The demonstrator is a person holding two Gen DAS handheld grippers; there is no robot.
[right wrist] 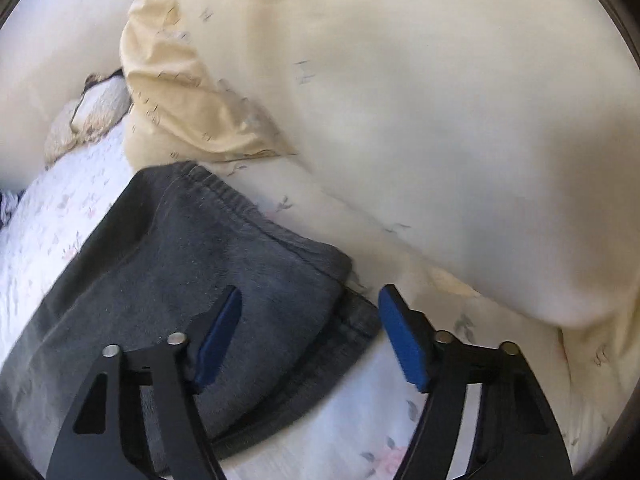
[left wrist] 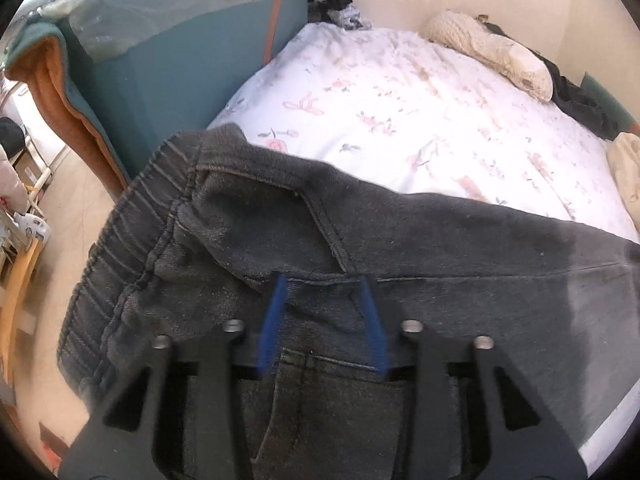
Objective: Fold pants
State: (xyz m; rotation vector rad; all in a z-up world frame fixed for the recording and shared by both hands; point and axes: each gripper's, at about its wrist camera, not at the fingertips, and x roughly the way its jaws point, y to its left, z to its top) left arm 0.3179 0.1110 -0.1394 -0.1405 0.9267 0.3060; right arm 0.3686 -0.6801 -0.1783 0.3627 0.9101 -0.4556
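Note:
Dark grey pants (left wrist: 440, 248) lie on the floral bed sheet (left wrist: 400, 100), with the elastic waistband (left wrist: 132, 240) hanging over the bed's left edge. My left gripper (left wrist: 324, 284) stands open just above the fabric near a pocket seam. Its blue pads (left wrist: 274, 320) are apart and do not pinch the cloth. In the right wrist view, the folded far end of the pants (right wrist: 200, 248) reaches the cream bedding. My right gripper (right wrist: 310, 292) is open over that end. One blue pad (right wrist: 220, 332) is above the cloth and the other is above the sheet.
A teal chair with orange trim (left wrist: 160, 60) stands against the bed on the left, with floor (left wrist: 68, 184) below it. A cream knitted item (left wrist: 488, 48) and black clothes (left wrist: 580, 100) lie along the far wall. A bulky cream duvet (right wrist: 440, 120) and yellow pillowcase (right wrist: 172, 92) crowd the right.

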